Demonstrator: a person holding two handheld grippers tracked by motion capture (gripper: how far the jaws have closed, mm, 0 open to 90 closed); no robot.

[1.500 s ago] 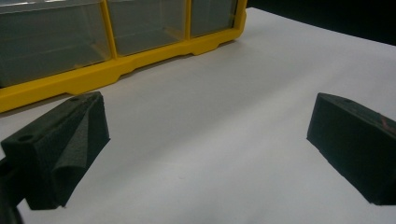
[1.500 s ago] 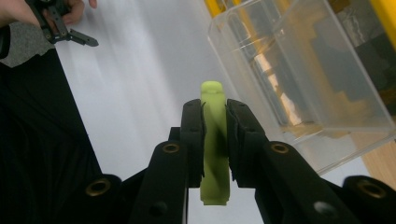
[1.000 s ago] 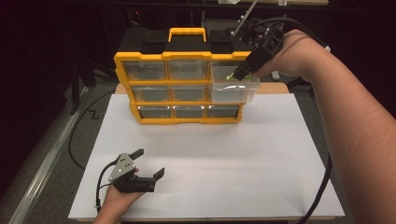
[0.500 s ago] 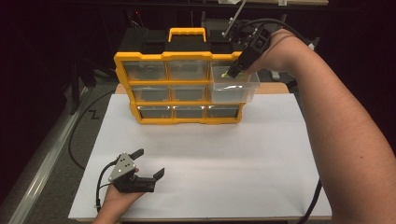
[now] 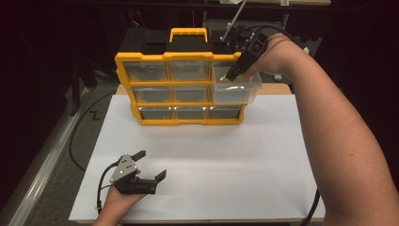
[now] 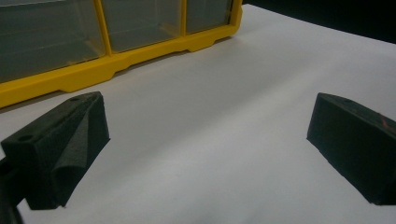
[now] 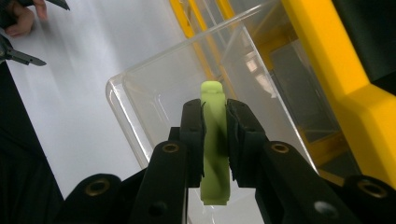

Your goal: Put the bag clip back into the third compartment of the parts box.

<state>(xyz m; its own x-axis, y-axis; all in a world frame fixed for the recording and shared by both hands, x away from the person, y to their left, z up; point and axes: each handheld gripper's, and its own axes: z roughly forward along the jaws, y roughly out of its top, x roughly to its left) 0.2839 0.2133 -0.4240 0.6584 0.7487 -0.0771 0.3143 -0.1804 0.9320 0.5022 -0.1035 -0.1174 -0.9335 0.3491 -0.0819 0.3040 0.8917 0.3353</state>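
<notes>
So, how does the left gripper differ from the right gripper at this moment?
The left gripper is open with nothing between its jaws; the right gripper is shut on a light green piece. The left one rests low over the white tabletop; the right one is raised at the pulled-out clear drawer. Both have black jaws.

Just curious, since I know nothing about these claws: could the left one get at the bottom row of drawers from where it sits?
Probably yes. The left claw rests open on the white table, with bare surface between it and the bottom drawers. It would need to travel forward.
</notes>
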